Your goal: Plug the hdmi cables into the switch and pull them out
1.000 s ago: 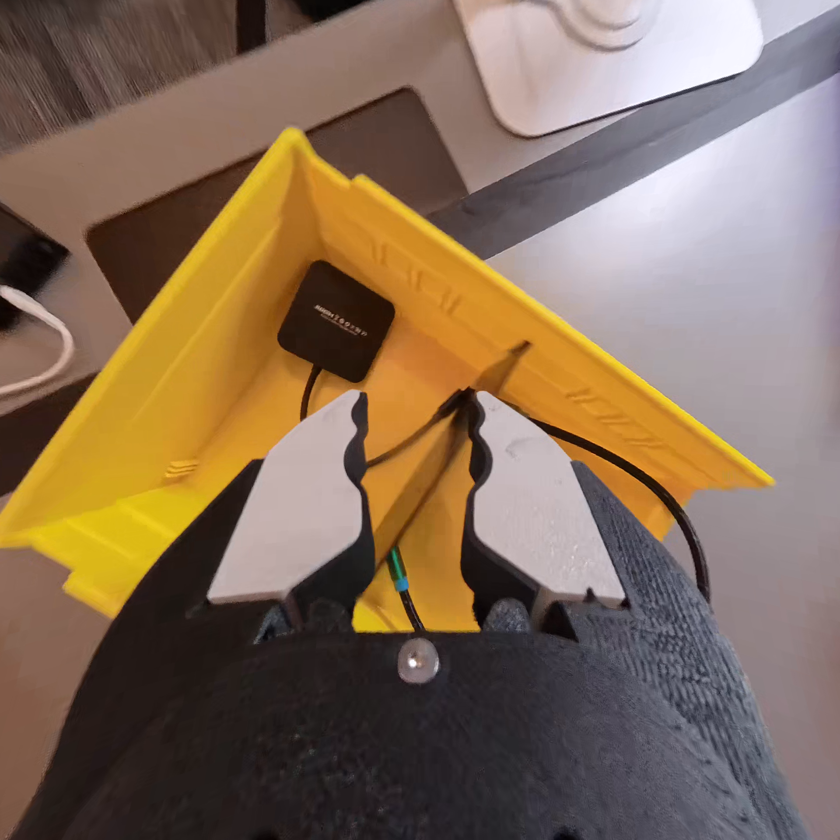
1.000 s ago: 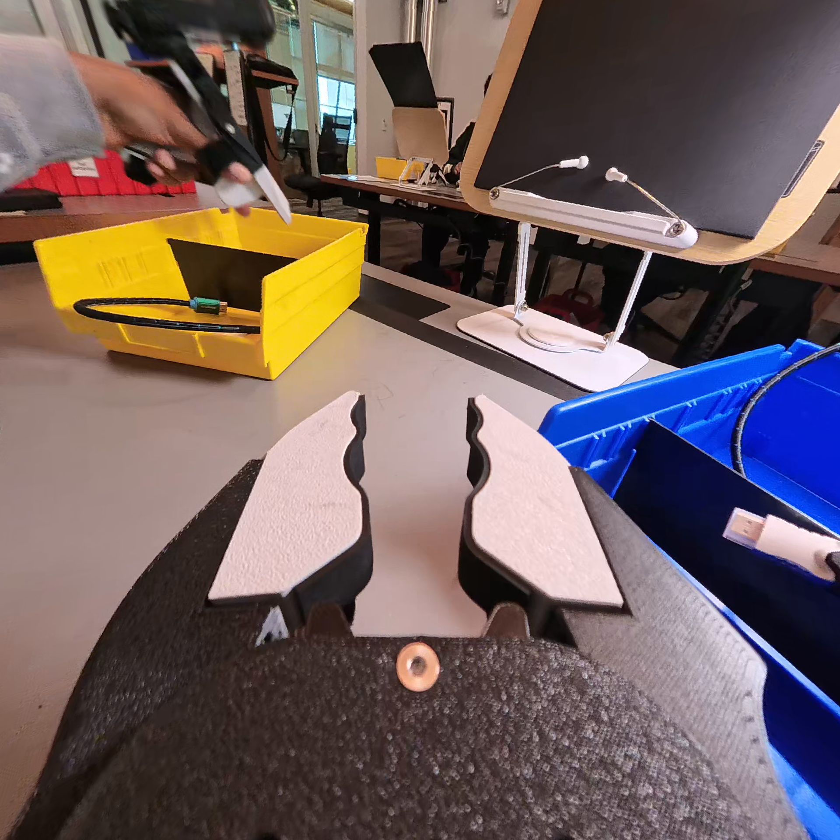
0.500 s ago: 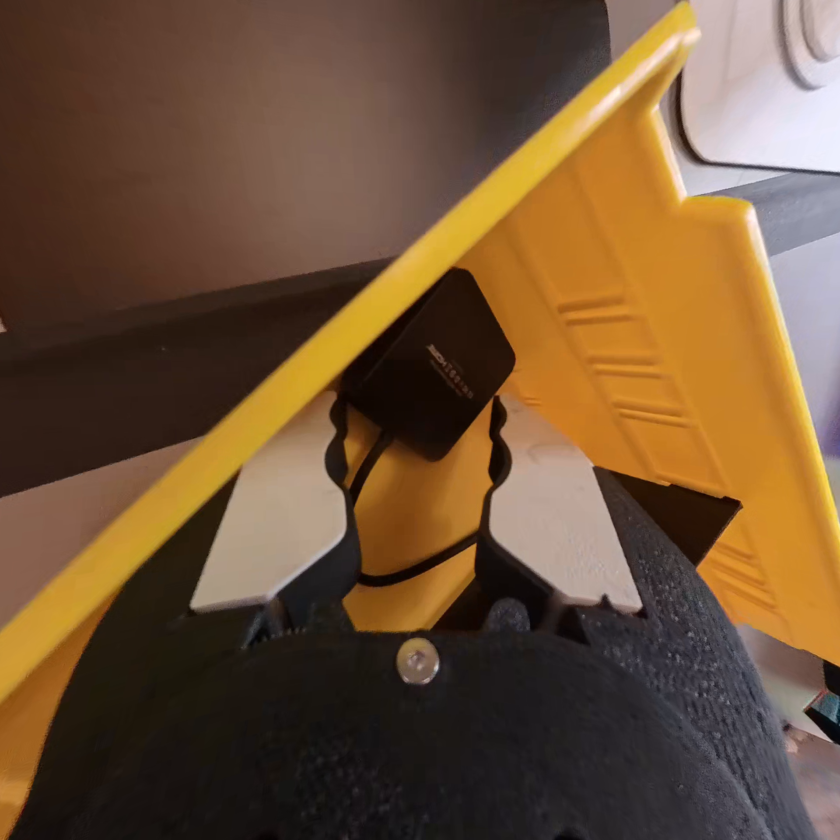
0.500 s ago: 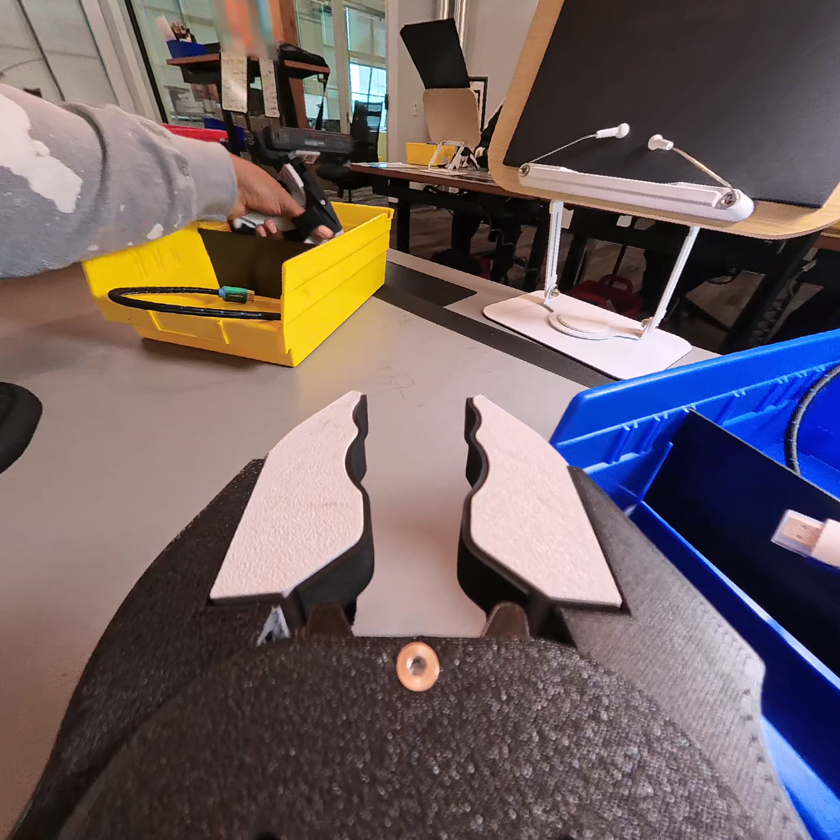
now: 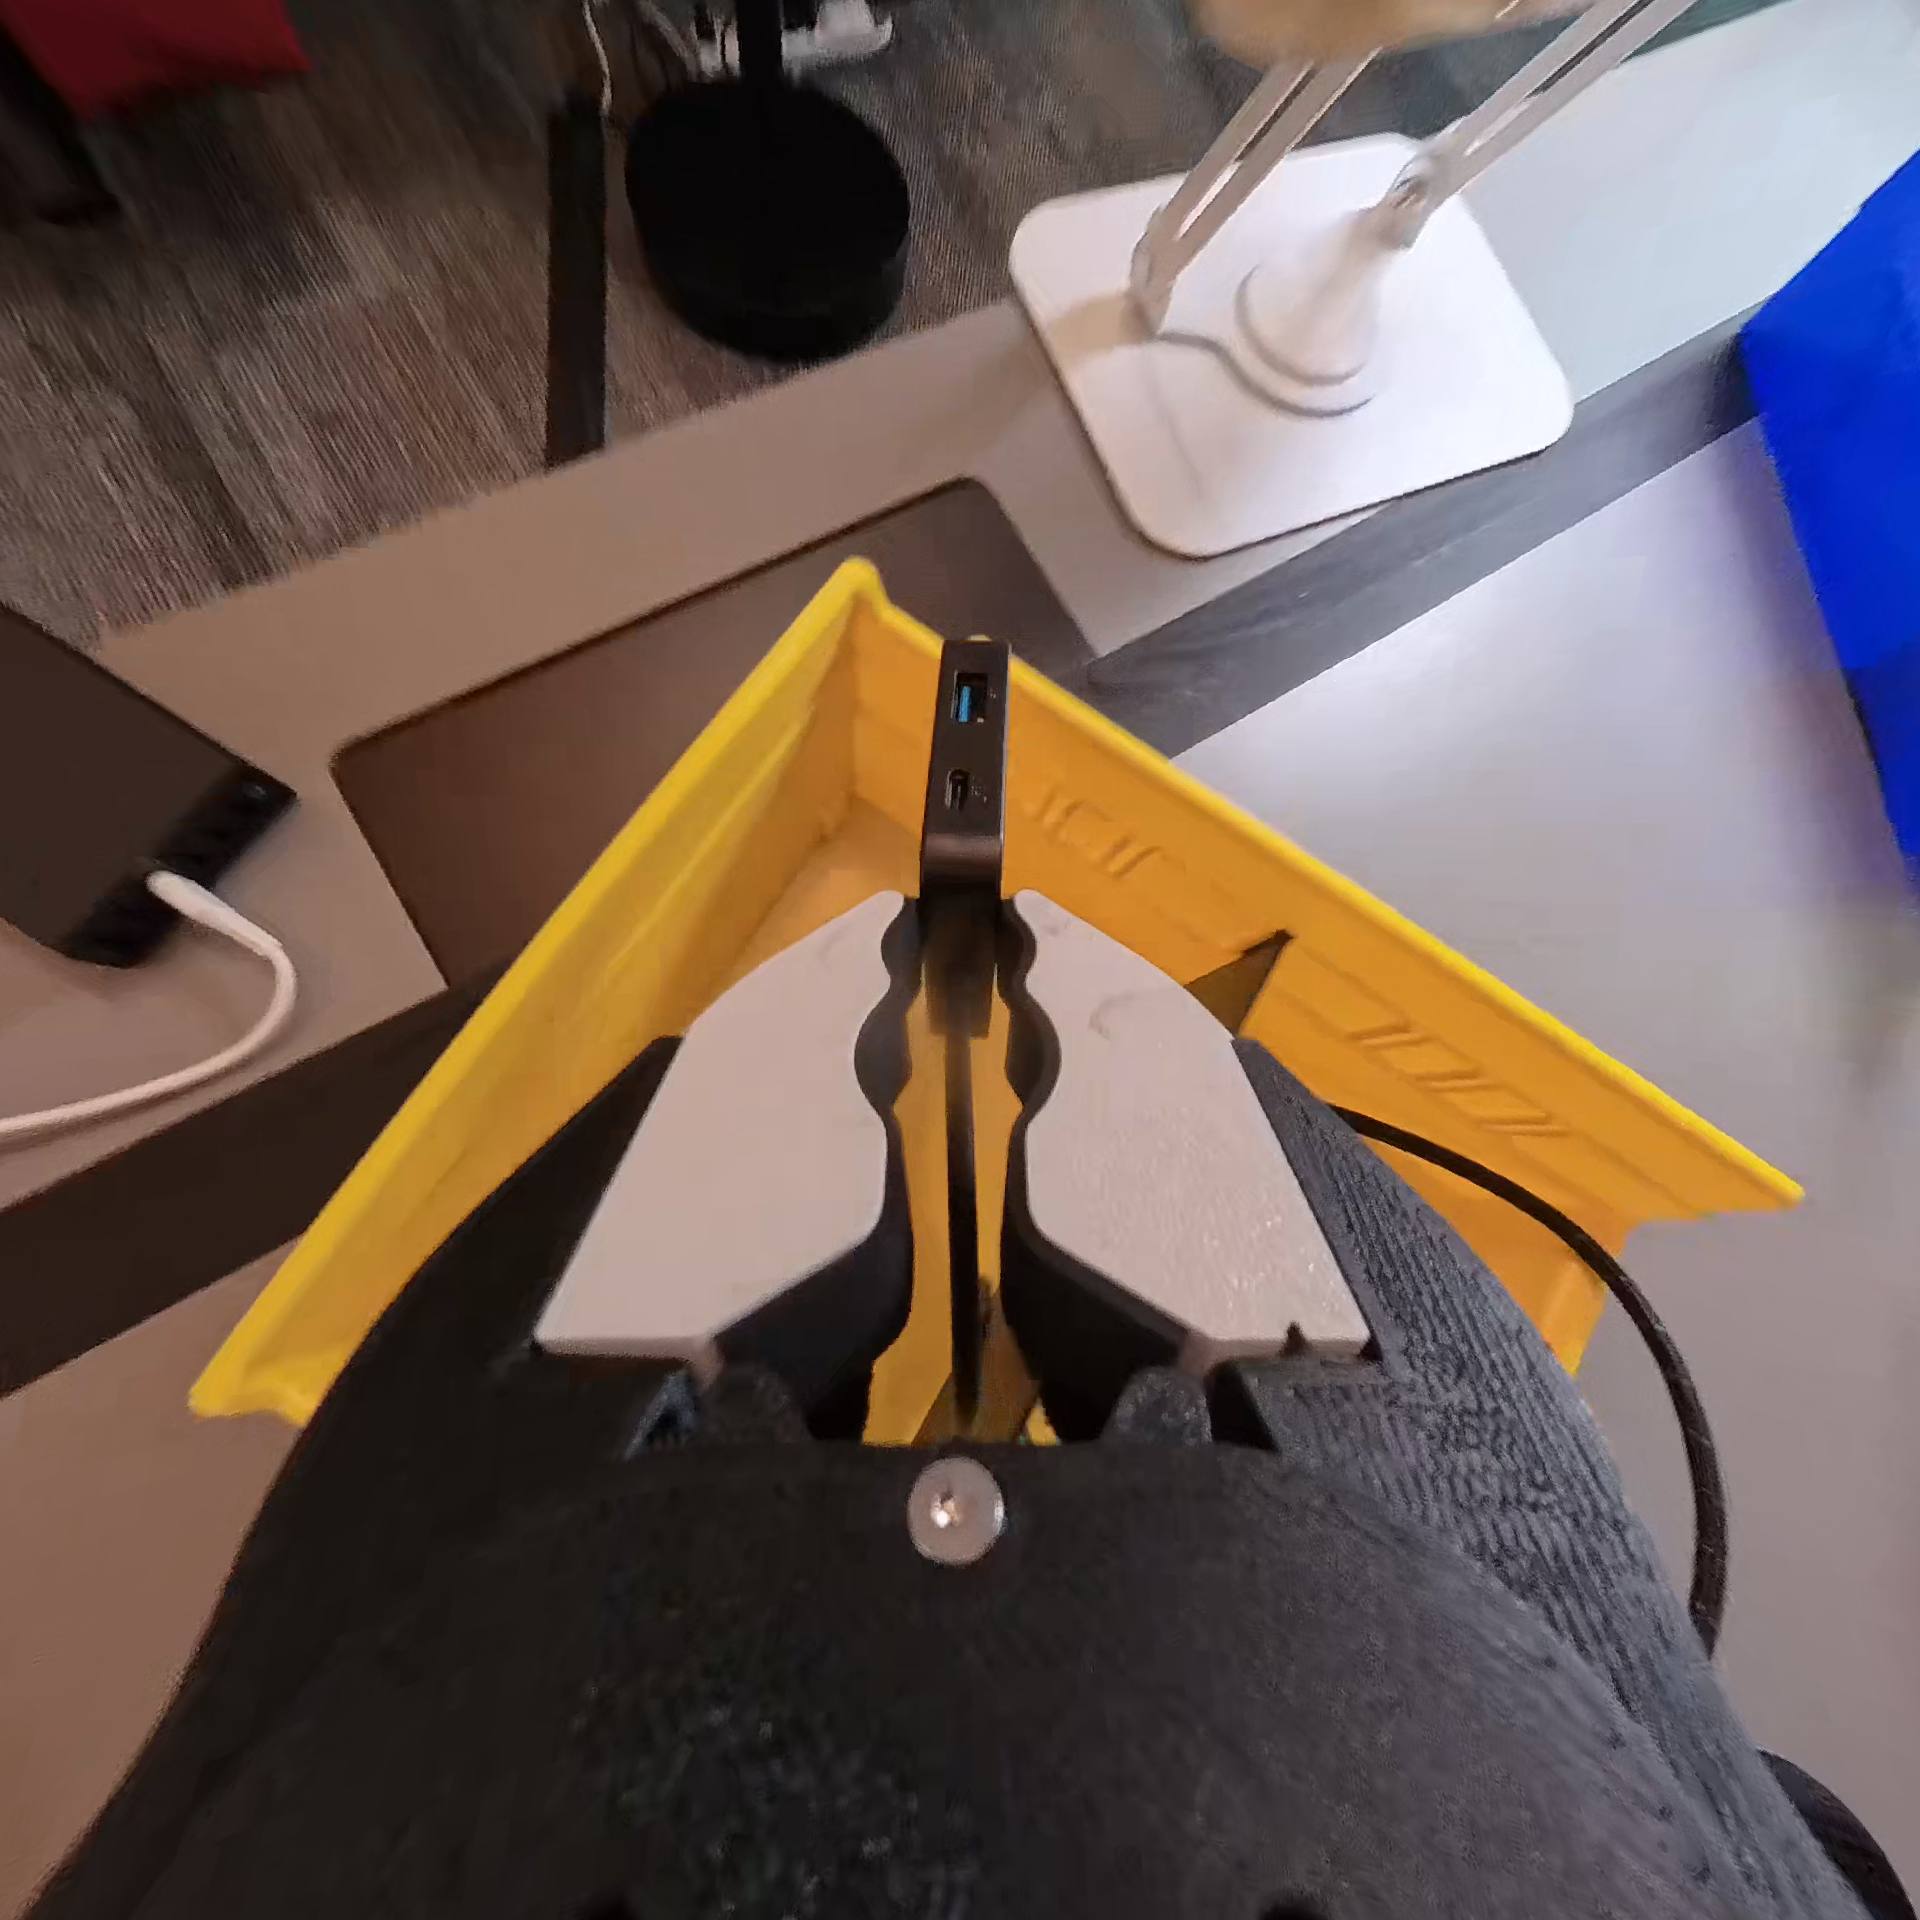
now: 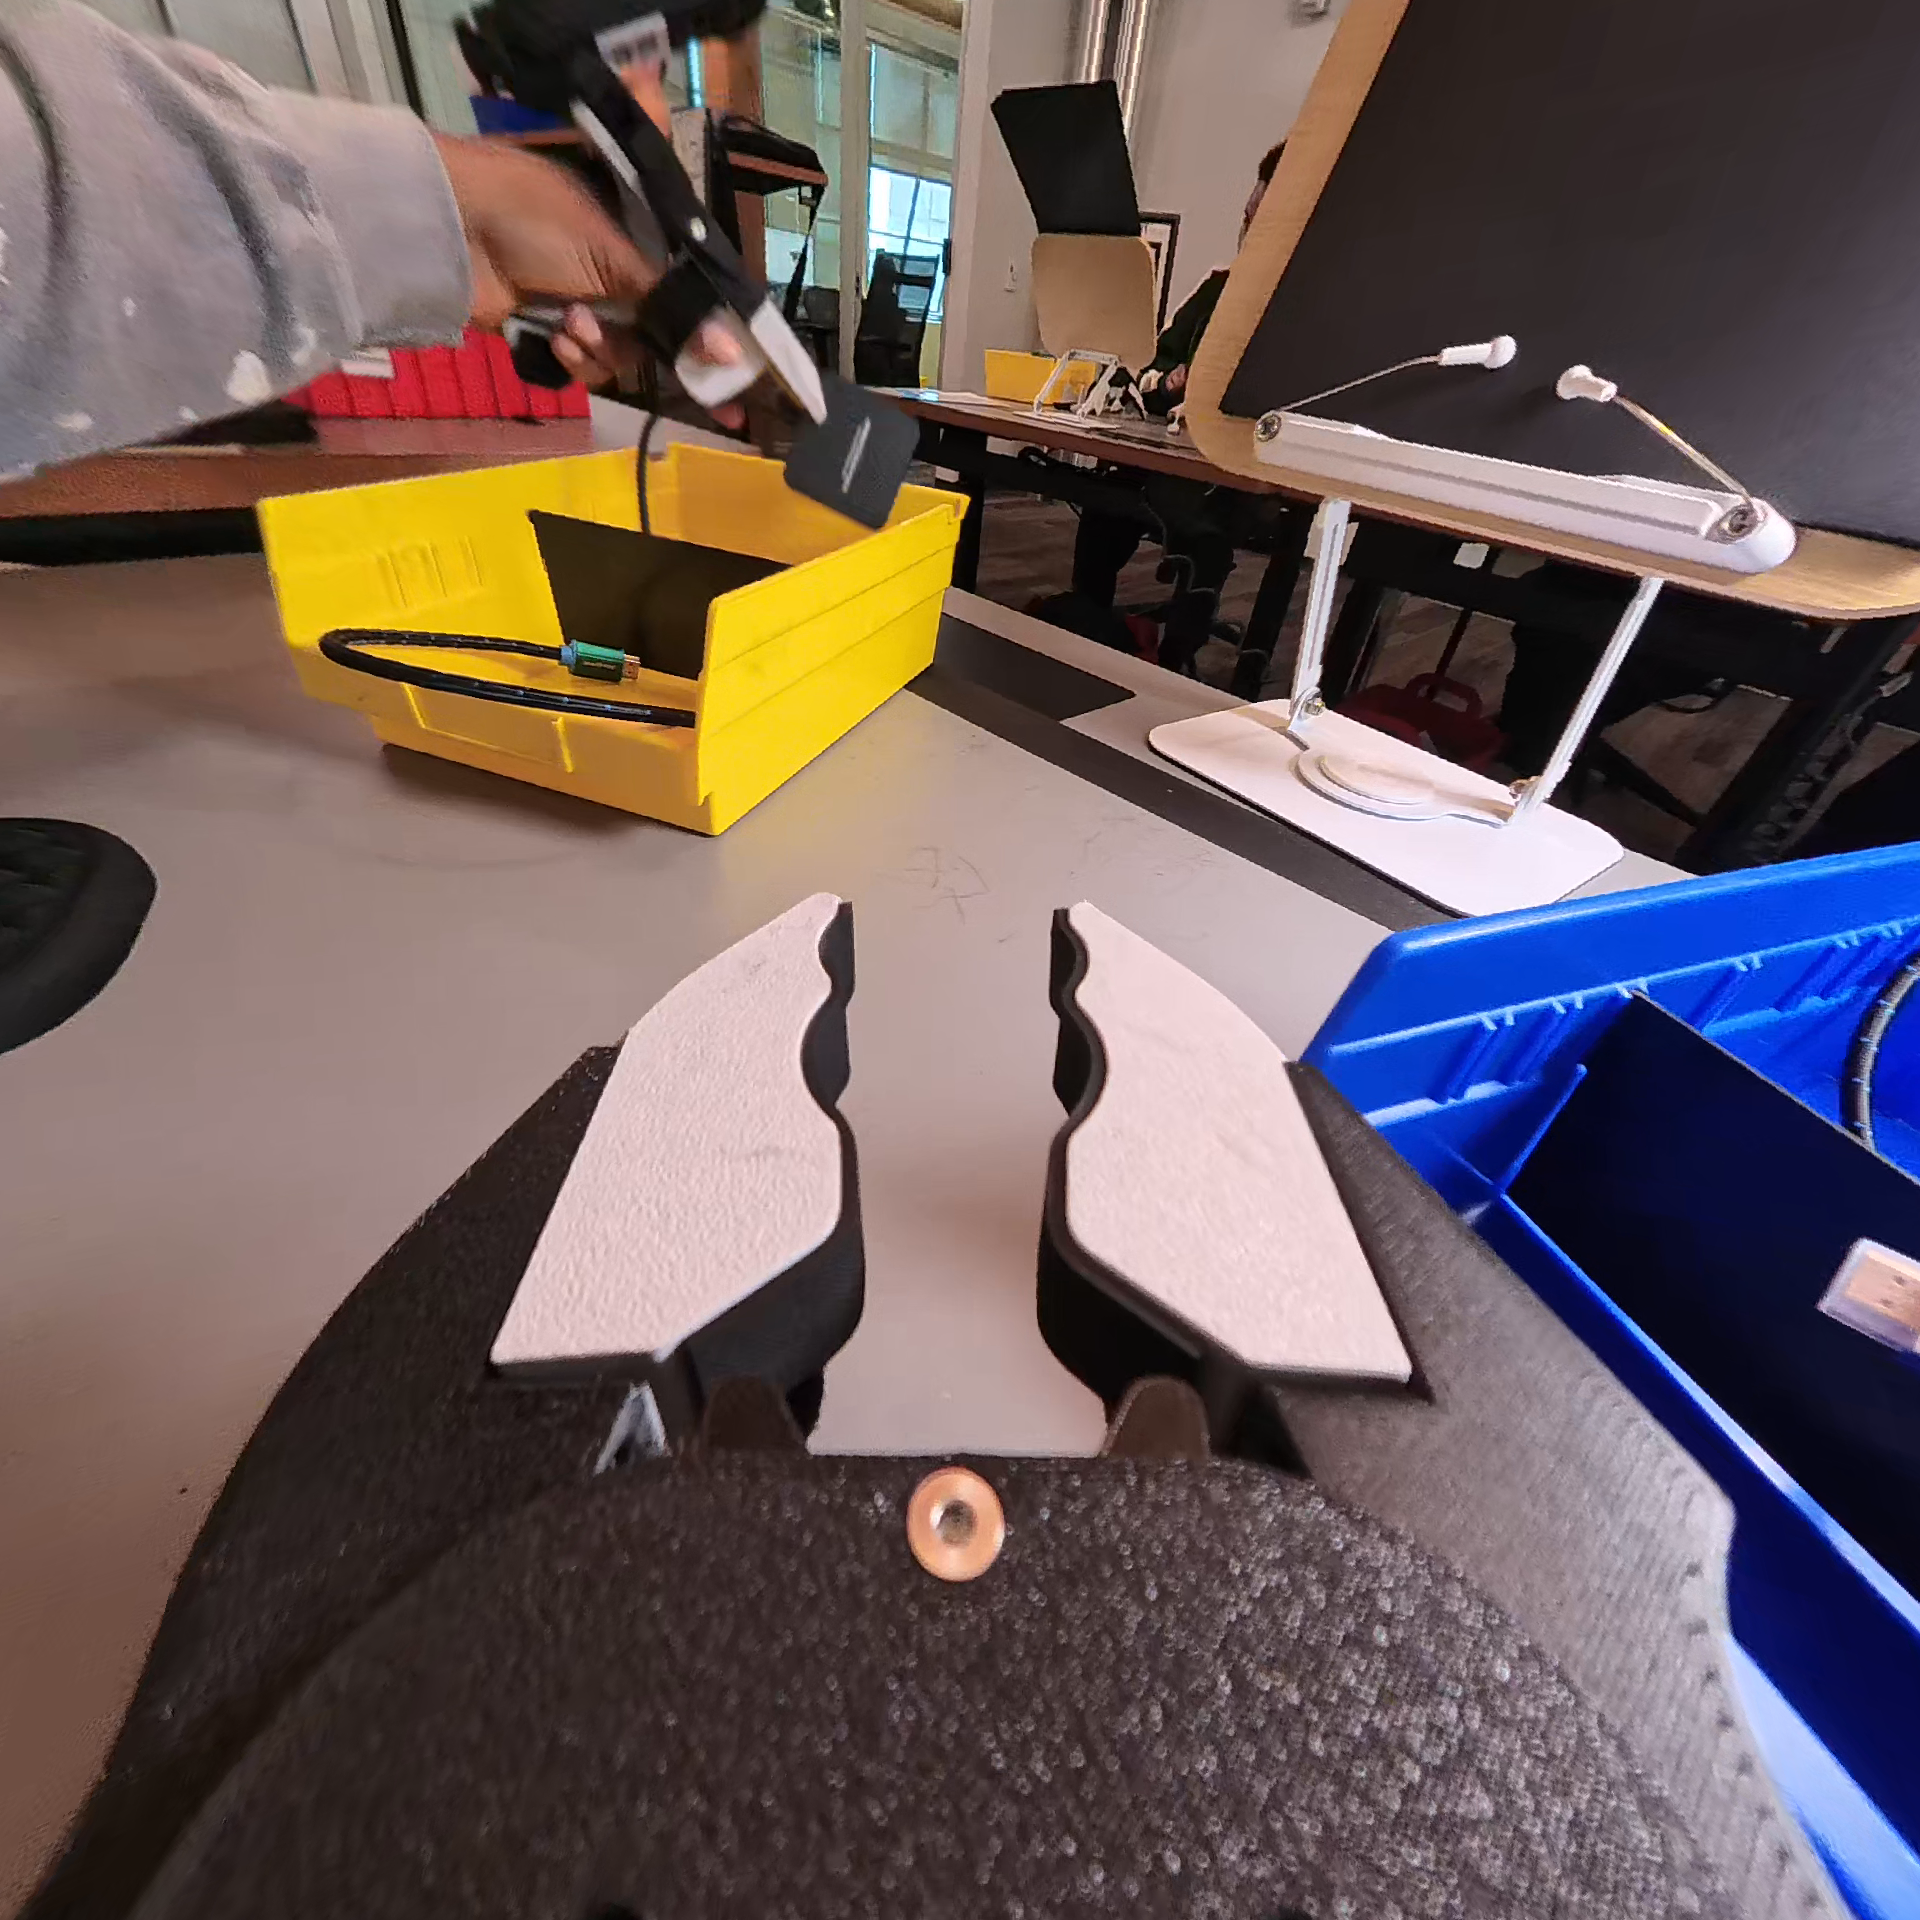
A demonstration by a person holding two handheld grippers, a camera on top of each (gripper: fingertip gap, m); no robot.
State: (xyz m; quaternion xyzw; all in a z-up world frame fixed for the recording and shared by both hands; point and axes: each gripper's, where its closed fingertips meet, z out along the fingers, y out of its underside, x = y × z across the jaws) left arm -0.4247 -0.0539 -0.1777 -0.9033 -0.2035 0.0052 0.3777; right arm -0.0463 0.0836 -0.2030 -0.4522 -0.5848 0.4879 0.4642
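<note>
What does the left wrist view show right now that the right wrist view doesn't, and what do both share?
Only the left wrist view shows the switch's port edge, a dark device with a white cable plugged in, and the left gripper shut on the switch, seen from behind.

Only the right wrist view shows the green-tipped hdmi cable, the white connector in the blue bin, and the open right gripper.

Both show the yellow bin, blue bin and white stand base.
</note>
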